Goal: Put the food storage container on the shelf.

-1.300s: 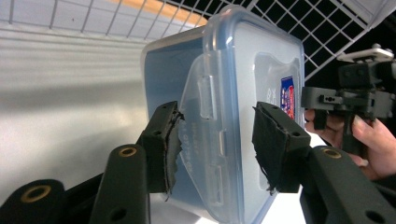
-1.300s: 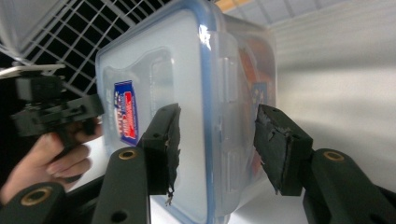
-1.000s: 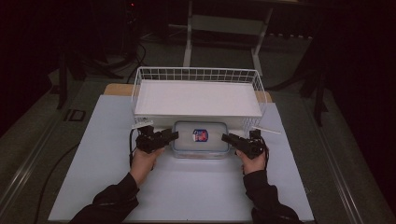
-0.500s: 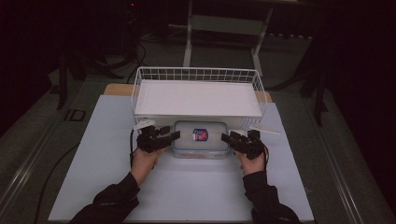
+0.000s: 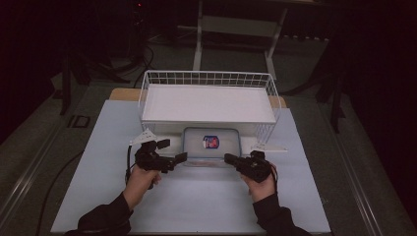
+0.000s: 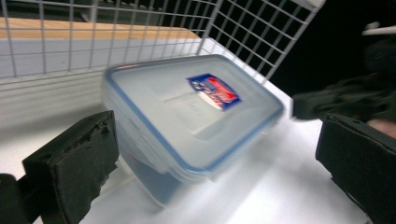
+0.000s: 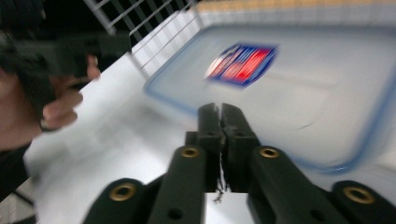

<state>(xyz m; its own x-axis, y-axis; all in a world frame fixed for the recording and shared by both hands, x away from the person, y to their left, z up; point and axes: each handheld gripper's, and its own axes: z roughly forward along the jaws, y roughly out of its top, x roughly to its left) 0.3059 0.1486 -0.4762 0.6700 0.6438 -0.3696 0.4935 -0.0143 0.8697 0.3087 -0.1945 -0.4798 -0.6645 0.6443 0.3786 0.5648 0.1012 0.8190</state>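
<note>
Left gripper view: fingers [image 6: 70,172] just opened wide, flanking the container [image 6: 187,112], untouched.

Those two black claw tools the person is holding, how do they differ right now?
The left gripper has its jaws spread wide, just opened, with the plastic box ahead of them but untouched. The right gripper has its jaws pressed together, just closed, with nothing between them. The left one sits at the box's left end, the right one at its right end. Both are black, hand-held, and point inward at the box in front of the wire basket.
</note>
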